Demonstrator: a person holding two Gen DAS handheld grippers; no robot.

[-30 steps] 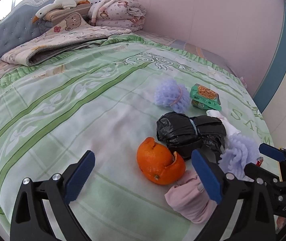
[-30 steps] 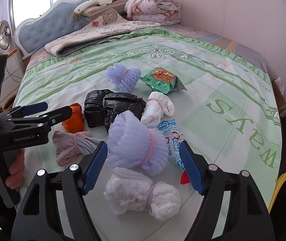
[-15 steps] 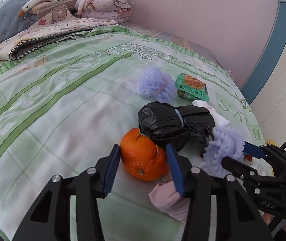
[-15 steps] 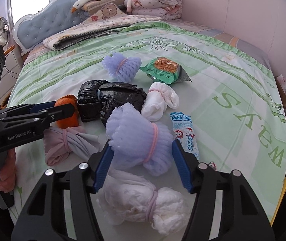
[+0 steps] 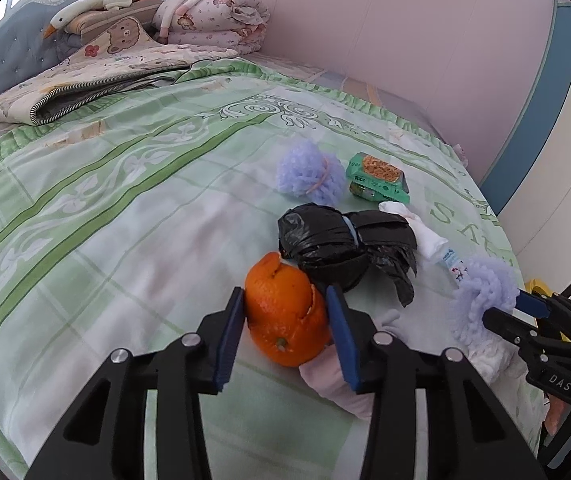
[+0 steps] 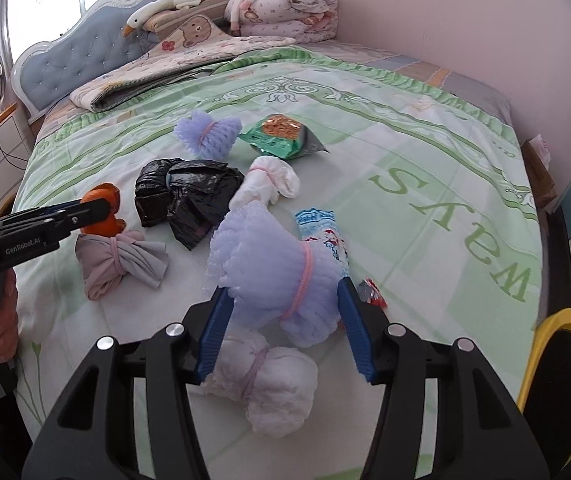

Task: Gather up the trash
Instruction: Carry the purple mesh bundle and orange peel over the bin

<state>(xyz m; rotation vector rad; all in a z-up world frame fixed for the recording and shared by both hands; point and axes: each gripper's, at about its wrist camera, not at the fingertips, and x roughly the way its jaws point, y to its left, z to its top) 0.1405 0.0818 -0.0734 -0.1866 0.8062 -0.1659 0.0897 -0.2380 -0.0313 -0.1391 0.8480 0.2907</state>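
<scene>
An orange peel (image 5: 281, 316) lies on the green bedsheet (image 5: 125, 216), and my left gripper (image 5: 285, 292) is closing on it, both blue pads against its sides. In the right wrist view the left gripper (image 6: 101, 206) shows at the left edge with the orange peel (image 6: 105, 194) at its tip. My right gripper (image 6: 281, 288) is closing on a purple foam net (image 6: 269, 256) tied with a pink band, the pads pressing into it. The left wrist view shows the same foam net (image 5: 481, 292) at the right gripper's (image 5: 521, 308) tip.
More trash lies around: a black bag (image 6: 185, 196), a second purple net (image 6: 209, 132), a green snack packet (image 6: 281, 136), a white bundle (image 6: 273, 180), a pink cloth bundle (image 6: 121, 256), a white foam bundle (image 6: 269, 376), small wrappers (image 6: 321, 232). A yellow-rimmed bin (image 6: 561, 376) stands right of the bed.
Both grippers went from wide open to closed around their items: the left onto the orange peel, the right onto the purple foam net. The right gripper also moved forward a little.
</scene>
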